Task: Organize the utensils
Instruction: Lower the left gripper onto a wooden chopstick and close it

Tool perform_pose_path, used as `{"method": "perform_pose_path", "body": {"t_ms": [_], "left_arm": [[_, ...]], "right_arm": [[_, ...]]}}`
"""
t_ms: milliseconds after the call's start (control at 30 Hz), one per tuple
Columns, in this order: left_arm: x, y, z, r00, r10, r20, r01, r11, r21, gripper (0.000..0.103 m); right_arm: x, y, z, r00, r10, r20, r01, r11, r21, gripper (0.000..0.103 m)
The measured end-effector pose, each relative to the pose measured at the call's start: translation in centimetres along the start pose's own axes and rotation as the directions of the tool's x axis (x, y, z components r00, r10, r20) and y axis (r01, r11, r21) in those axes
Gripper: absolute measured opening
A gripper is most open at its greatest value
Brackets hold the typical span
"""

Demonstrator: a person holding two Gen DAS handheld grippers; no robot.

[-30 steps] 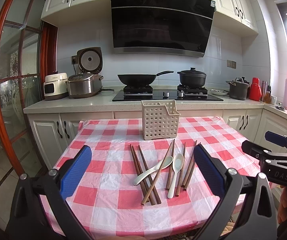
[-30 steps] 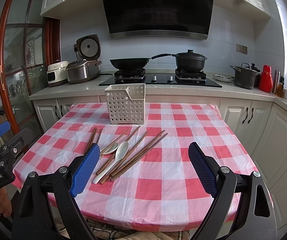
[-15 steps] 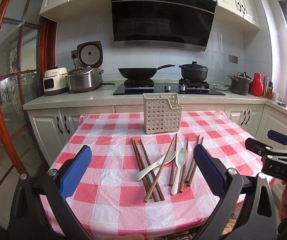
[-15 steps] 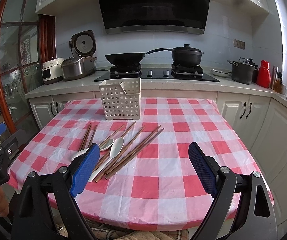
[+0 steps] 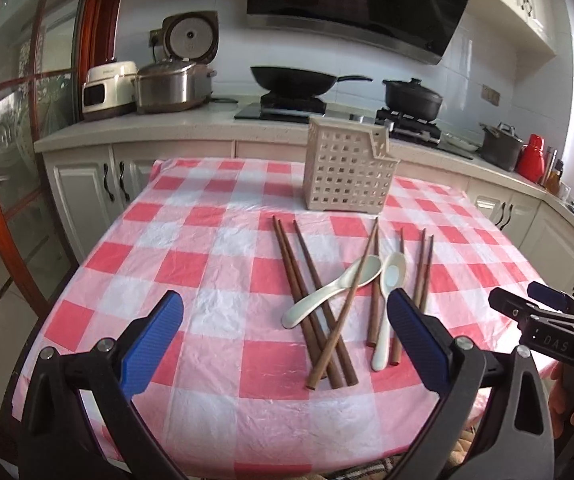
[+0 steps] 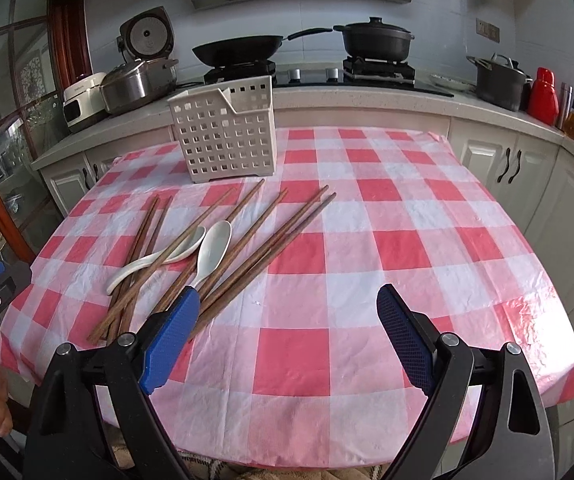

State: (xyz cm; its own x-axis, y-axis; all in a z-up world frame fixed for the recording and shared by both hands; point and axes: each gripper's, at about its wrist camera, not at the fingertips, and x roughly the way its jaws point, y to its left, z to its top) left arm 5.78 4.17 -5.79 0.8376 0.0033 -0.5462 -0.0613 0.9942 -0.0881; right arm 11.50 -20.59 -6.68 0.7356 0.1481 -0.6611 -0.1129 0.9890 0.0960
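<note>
Several brown wooden chopsticks and two white ceramic spoons lie loose on the red-and-white checked table. A beige perforated utensil caddy stands upright behind them. My left gripper is open and empty, low over the table's near edge just in front of the pile. My right gripper is open and empty, its left finger over the near ends of the chopsticks. The right gripper also shows at the right of the left wrist view.
The checked tablecloth covers the table. Behind it runs a counter with a wok, a black pot, rice cookers, a grey pot and a red bottle. A wood-framed glass door stands at the left.
Both grippers have moved forward and lower over the table toward the utensils, which now look larger. Both stay open. The utensils and caddy have not moved.
</note>
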Motion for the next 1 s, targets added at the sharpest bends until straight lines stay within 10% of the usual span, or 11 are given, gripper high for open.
{"method": "perform_pose_path", "body": {"t_ms": [233,800,1000], "left_arm": [[5.3,-1.1,1.5,0.997,-0.048,-0.060,0.051,0.998,0.048,0.097],[16.6,-7.9,4.8,0.942,-0.141,-0.304,0.201,0.964,0.176,0.038],[17.8,-9.3,4.3,0.929,-0.125,-0.349,0.215,0.949,0.232,0.035]], "right_arm": [[2.3,-0.7,0.6,1.000,-0.004,-0.031,0.005,0.999,0.035,0.085],[6.2,-2.0,2.7,0.997,0.025,-0.072,-0.021,0.998,0.051,0.085],[7.0,-2.5,3.3,0.996,0.033,-0.079,-0.029,0.998,0.054,0.085]]}}
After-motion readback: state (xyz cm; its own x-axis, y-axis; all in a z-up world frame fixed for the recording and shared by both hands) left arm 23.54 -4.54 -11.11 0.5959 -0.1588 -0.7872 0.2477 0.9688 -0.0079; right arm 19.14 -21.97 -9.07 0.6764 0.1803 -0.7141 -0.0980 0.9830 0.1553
